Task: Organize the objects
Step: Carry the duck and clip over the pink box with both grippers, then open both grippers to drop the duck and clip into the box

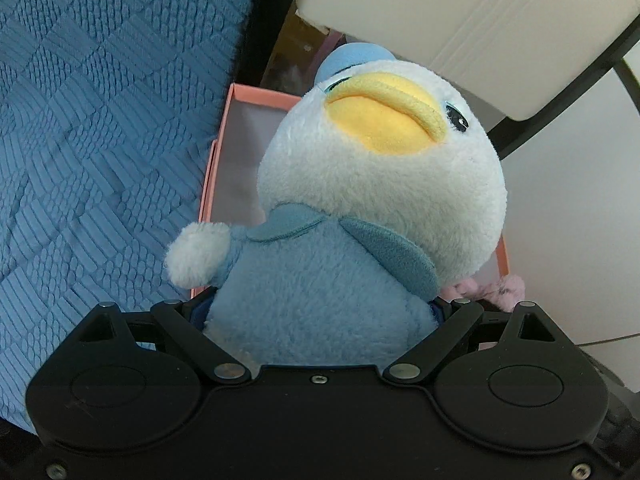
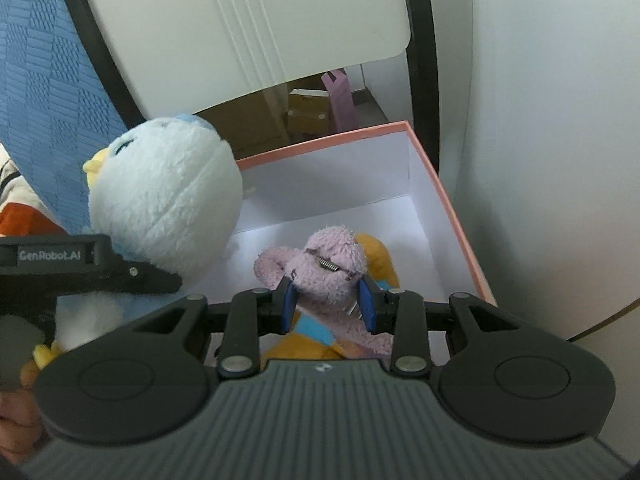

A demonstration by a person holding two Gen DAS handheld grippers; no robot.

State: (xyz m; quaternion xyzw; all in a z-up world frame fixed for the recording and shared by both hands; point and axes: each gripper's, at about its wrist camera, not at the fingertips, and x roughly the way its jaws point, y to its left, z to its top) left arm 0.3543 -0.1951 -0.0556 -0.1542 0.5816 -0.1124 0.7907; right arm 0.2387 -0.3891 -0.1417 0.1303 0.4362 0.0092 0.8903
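Duck plush (image 1: 360, 200): pale blue and white, yellow beak, small blue cap; fills the centre of the left wrist view, held above the box's left side and leaning against the blue fabric in the right wrist view.
Left gripper (image 1: 320, 312): fingers spread wide around the duck's blue body, which sits between them and swells past the black linkages; the pads themselves are mostly buried in fur.
Pink plush (image 2: 320, 264): shaggy lilac toy with a small metal spring on it, lower centre of the right wrist view, lying inside the box on top of an orange and blue soft toy (image 2: 376, 260).
Right gripper (image 2: 327, 306): blue pads sit close on either side of the pink plush; whether they still press it I cannot tell.
Box (image 2: 452, 216): salmon-pink rim, white inside, open at the top; only the two soft toys lie on its floor.
Bedding (image 1: 100, 140): blue quilted fabric with a woven block pattern, filling the left of the frame, just beside the box.
Chair (image 2: 240, 32): white seat panel on a black frame, across the top of both views, behind the box.
Room: plain white wall at right; cardboard boxes (image 2: 308, 116) and a pink bag (image 2: 340, 100) on the floor beyond the chair.
Person: a hand (image 2: 16, 420) at the lower left edge of the right wrist view.
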